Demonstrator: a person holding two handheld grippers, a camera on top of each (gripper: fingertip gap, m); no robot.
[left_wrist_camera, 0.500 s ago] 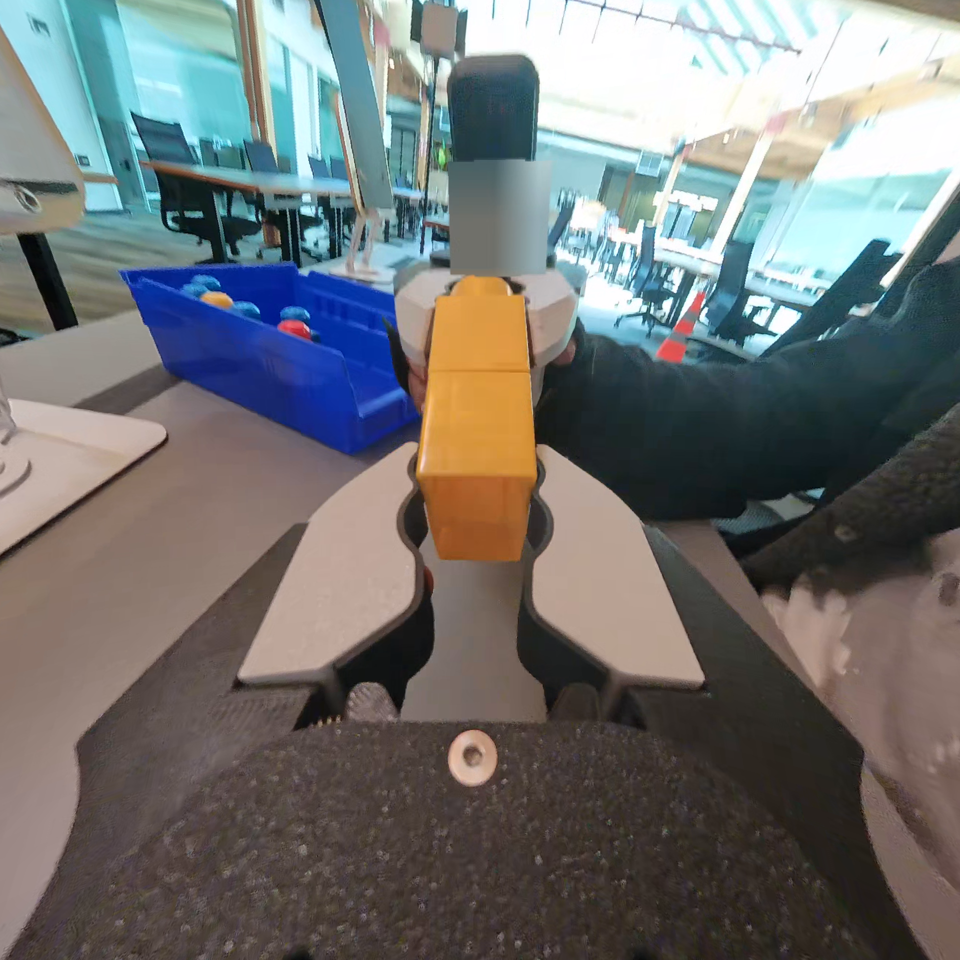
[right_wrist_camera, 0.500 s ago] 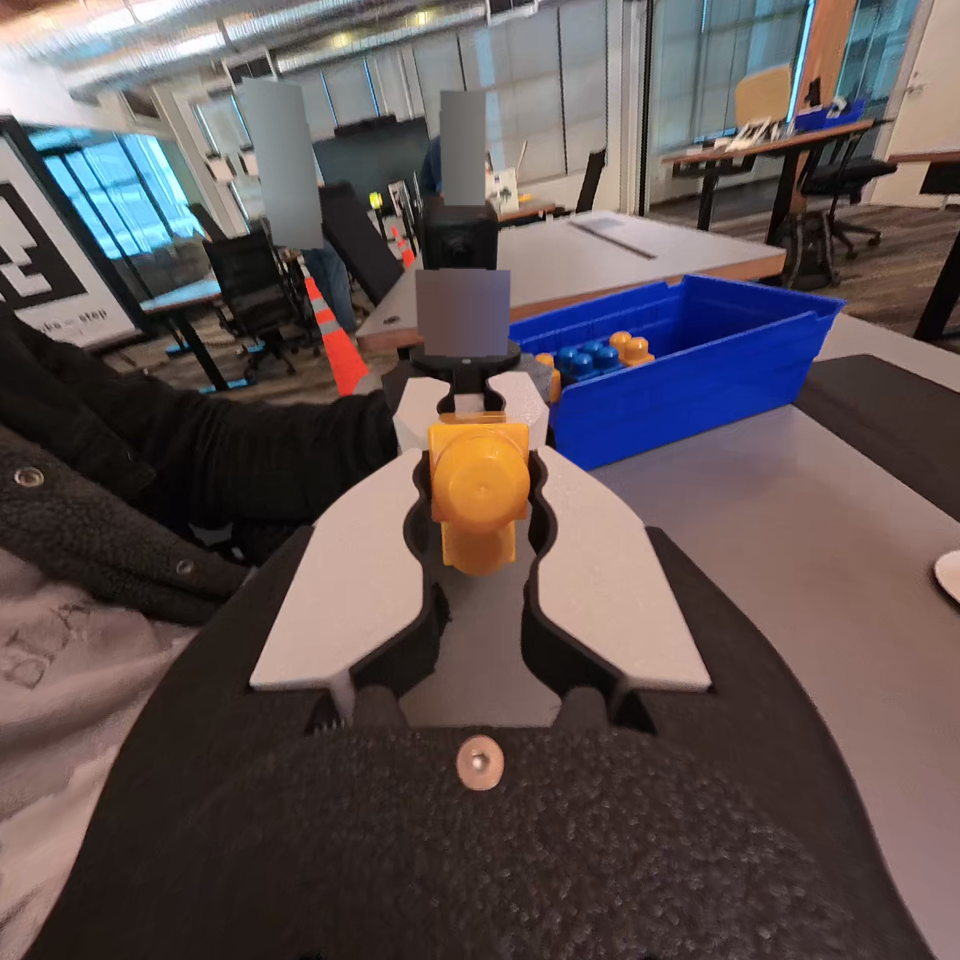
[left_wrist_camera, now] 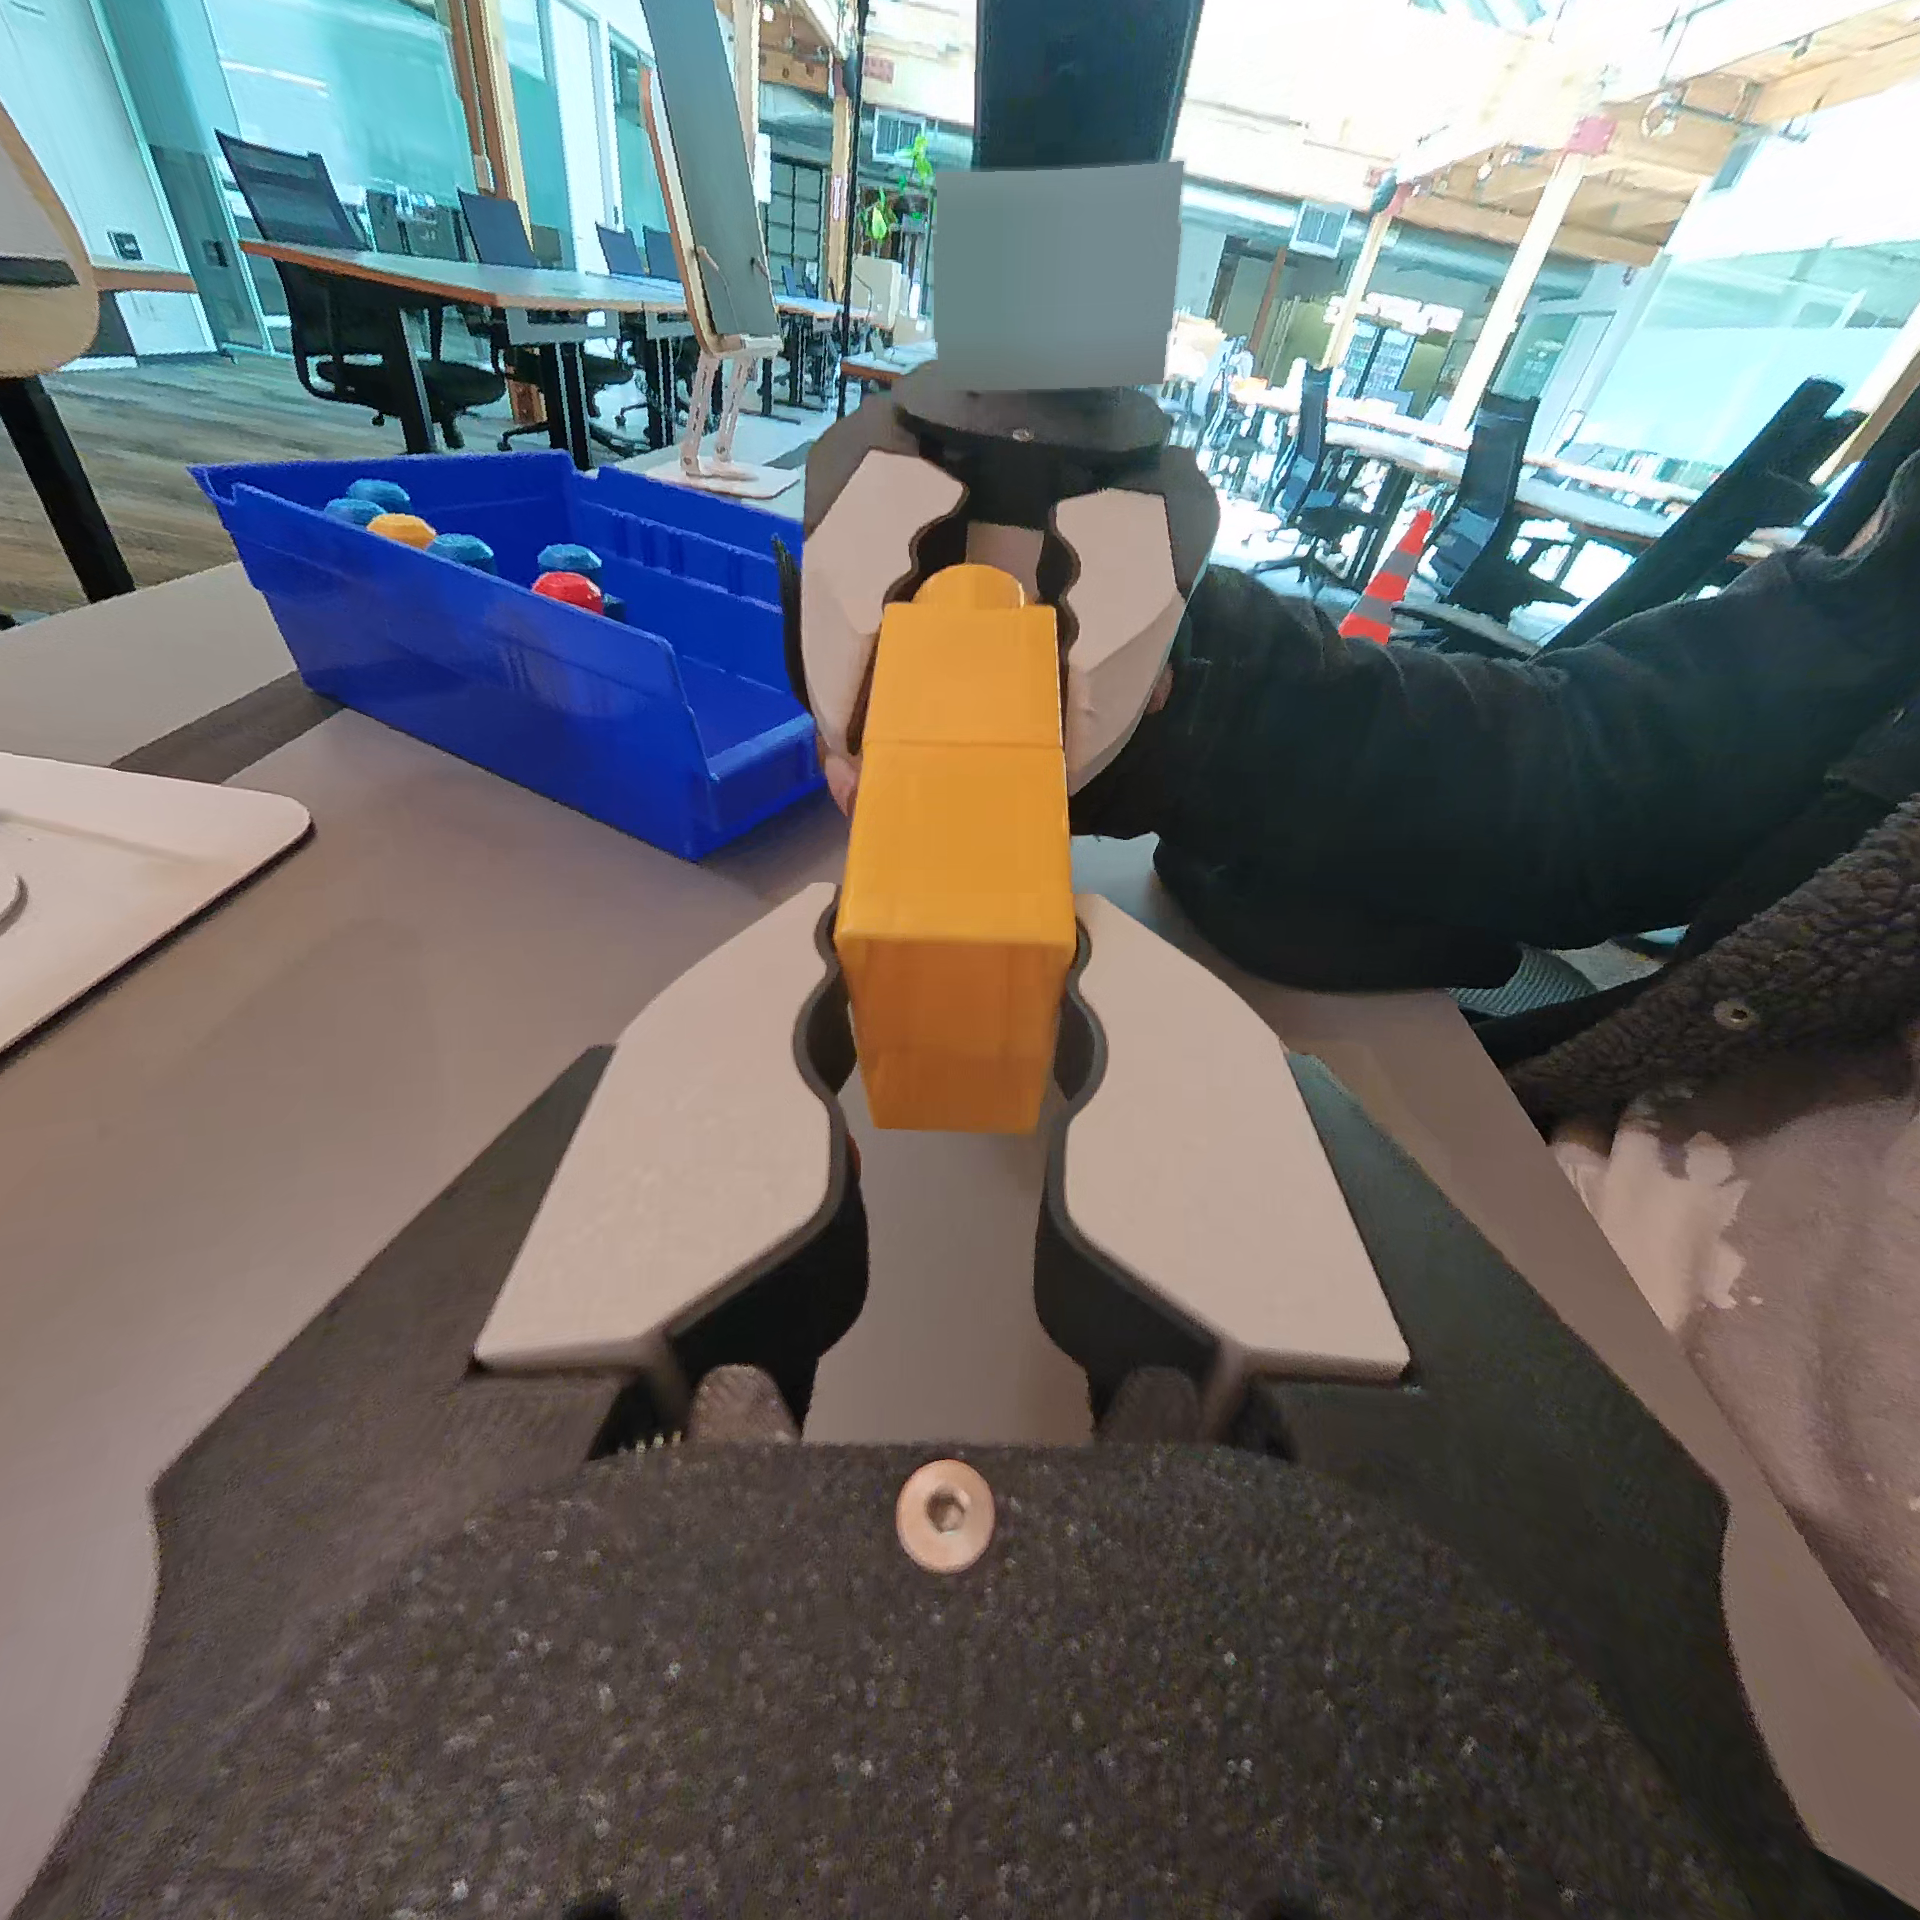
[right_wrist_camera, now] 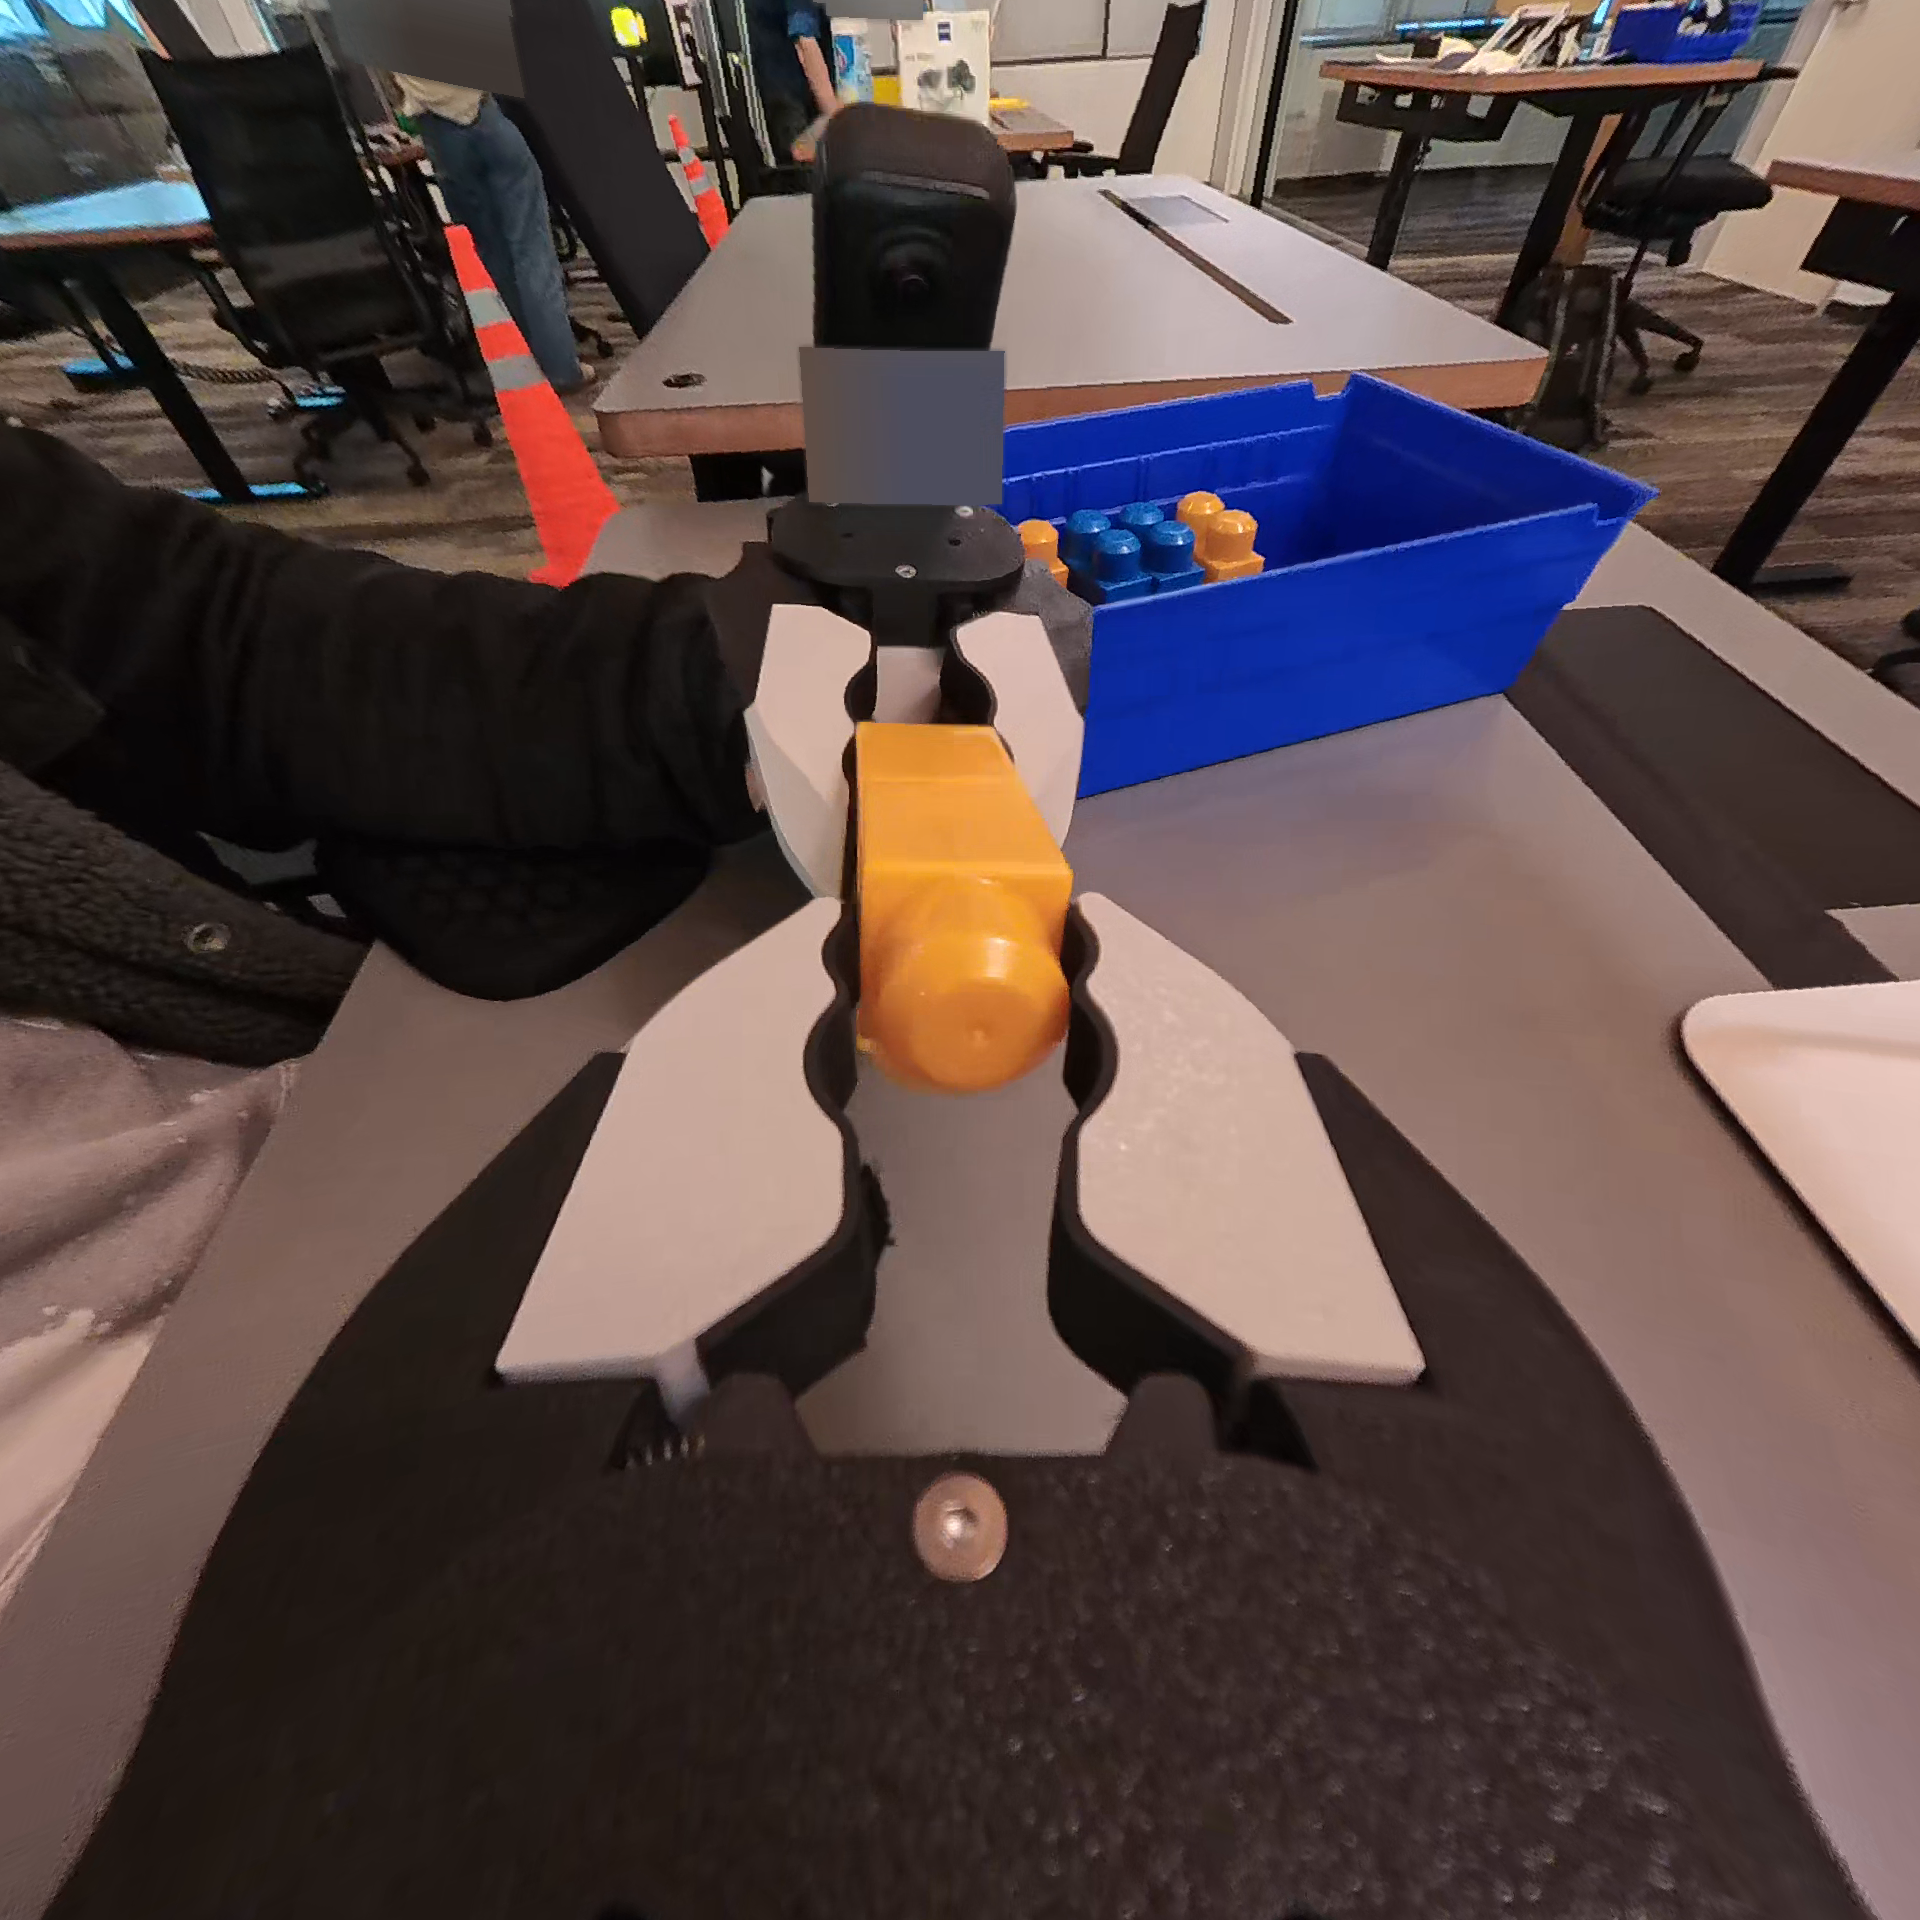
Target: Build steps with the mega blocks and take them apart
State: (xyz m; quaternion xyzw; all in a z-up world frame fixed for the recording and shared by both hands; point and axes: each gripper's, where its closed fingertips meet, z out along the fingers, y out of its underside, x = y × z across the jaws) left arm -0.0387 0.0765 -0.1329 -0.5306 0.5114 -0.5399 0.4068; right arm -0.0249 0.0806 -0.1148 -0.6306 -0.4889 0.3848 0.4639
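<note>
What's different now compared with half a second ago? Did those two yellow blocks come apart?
Not visibly: the two yellow blocks still show only a seam between them. The left hand-held gripper and the right hand-held gripper both stay clamped on them, one at each end. The views have tilted, so both seem to have swung slightly. The blue bin stays put.

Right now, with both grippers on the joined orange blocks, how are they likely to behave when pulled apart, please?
The two orange blocks look like rigid, hollow plastic, so probably light and unbending. The seam between them looks snug, so they may release suddenly. The left gripper and right gripper clamp smooth, glossy sides, so some slipping seems possible.
</note>
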